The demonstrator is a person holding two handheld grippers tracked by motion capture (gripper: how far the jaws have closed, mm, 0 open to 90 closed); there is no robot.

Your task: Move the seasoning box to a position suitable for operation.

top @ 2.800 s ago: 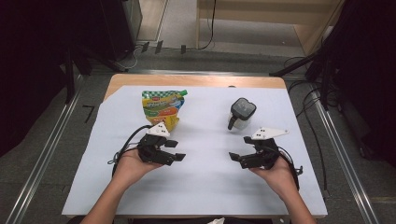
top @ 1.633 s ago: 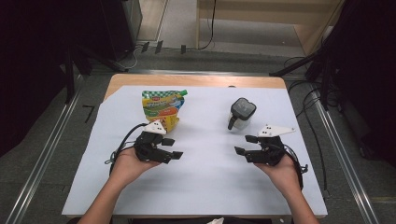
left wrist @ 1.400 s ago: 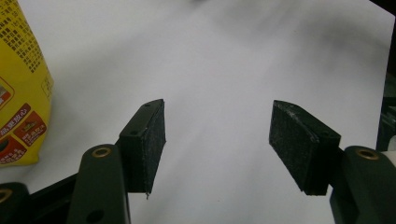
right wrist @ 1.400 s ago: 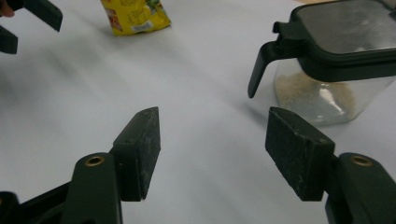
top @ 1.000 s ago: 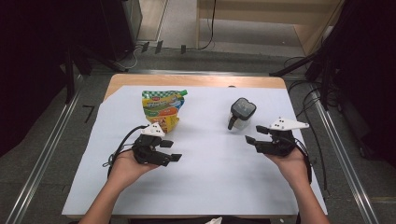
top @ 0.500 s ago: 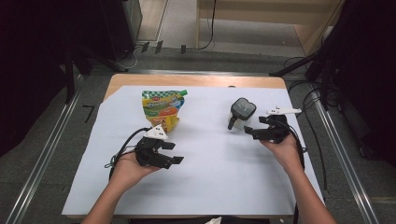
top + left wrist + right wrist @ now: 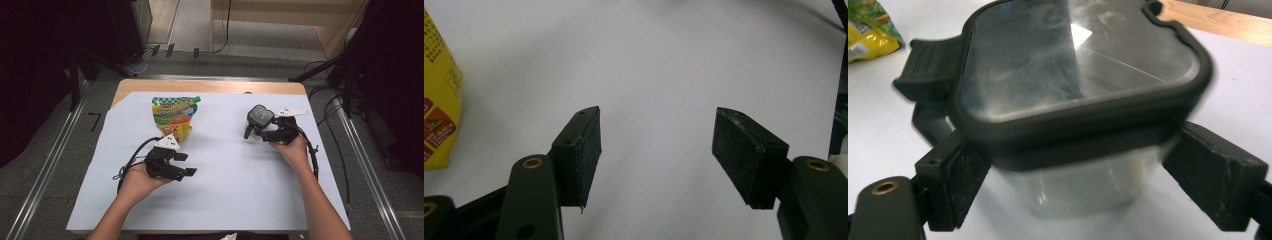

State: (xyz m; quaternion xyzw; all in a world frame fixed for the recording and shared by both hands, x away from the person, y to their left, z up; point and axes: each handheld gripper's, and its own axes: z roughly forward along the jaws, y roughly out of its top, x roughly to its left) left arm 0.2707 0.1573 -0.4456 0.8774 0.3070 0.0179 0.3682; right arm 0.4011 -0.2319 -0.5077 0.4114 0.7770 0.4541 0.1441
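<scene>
The right hand-held gripper (image 7: pixel 256 134) has advanced to the lidded container (image 7: pixel 260 118) near the surface's far edge; its jaws have just been opening and now straddle it without pressing. The left hand-held gripper (image 7: pixel 186 164) stays spread, empty.

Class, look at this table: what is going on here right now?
A person at a table covered with a white sheet holds a two-jaw gripper in each hand. The right gripper has reached a clear container with a dark lid; its jaws have just been opening and now stand on either side of the container's body, apparently not yet pressing on it. The left gripper is open over the bare sheet, with nothing between its jaws. A colourful pouch lies just beyond it.
</scene>
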